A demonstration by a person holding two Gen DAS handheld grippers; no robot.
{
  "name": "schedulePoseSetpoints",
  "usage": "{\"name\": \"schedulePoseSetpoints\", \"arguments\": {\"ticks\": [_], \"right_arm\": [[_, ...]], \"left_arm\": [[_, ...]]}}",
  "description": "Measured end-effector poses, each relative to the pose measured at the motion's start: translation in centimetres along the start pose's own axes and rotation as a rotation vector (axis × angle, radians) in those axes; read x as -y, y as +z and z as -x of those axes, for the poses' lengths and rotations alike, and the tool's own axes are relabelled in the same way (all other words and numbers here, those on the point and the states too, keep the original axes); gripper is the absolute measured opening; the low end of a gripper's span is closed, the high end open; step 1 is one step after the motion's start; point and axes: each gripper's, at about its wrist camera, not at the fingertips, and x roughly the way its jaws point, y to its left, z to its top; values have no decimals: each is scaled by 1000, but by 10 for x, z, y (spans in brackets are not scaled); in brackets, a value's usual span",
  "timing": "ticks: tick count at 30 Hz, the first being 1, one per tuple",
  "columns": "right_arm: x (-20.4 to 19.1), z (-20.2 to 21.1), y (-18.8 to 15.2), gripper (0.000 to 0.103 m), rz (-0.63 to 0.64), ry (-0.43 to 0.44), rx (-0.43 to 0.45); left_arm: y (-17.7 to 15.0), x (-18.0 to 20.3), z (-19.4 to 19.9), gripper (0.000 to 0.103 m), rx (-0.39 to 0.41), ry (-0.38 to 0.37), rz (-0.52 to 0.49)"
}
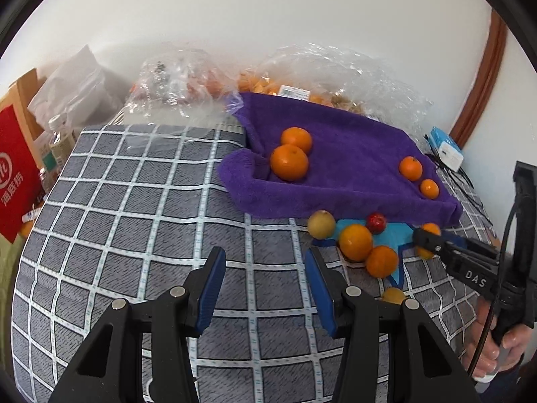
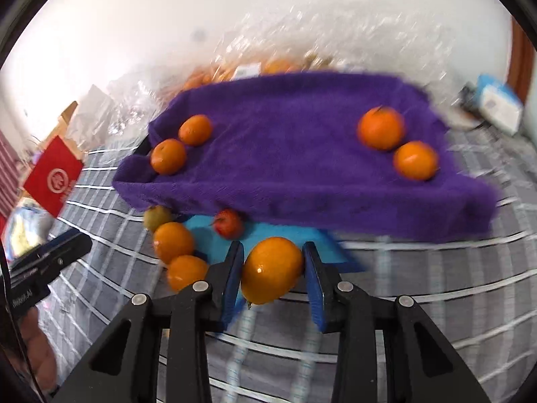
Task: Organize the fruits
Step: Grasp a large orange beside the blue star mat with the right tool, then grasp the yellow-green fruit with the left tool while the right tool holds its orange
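One oval orange (image 2: 272, 270) sits tilted, pinched by the right gripper (image 2: 272, 270).

held orange (image 2: 272, 270): glossy, clamped betw. right gripper (image 2: 272, 273) jaws, just above blue star mat (image 2: 330, 247)
left pair (image 1: 291, 154): 2 oranges touching, on purple towel (image 1: 352, 154), near its left fold
right pair (image 1: 419, 176): 2 smaller oranges, towel's right end
loose group (image 1: 365, 250): 2 oranges touching on mat, w/ yellow-green fruit (image 1: 321, 224) & red fruit (image 1: 376, 222) at towel's front edge
stray (image 1: 393, 295): small orange on checked cloth, partly hidden
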Motion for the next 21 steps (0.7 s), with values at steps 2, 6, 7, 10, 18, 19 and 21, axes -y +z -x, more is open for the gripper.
{"name": "schedulePoseSetpoints", "arguments": {"ticks": [2, 6, 7, 10, 18, 19, 21], "right_arm": [[5, 2, -4, 36, 37, -33, -20], [15, -5, -13, 36, 60, -28, -65], [15, -7, -15, 37, 60, -30, -70], [14, -4, -23, 39, 68, -47, -53], [17, 1, -20, 38, 44, -59, -52], [19, 5, -17, 38, 44, -66, -40], [25, 10, -14, 38, 42, -74, -6]], "left_arm": [[-2, 8, -4, 47, -16, 2, -24], [-5, 16, -12, 47, -31, 0, -31], [-6, 18, -16, 47, -41, 4, -25], [-10, 19, -21, 47, -74, 3, -21], [-7, 22, -21, 47, -70, -14, -20], [-4, 24, -21, 47, -64, -20, -21], [5, 29, -24, 47, -51, -25, -21]]}}
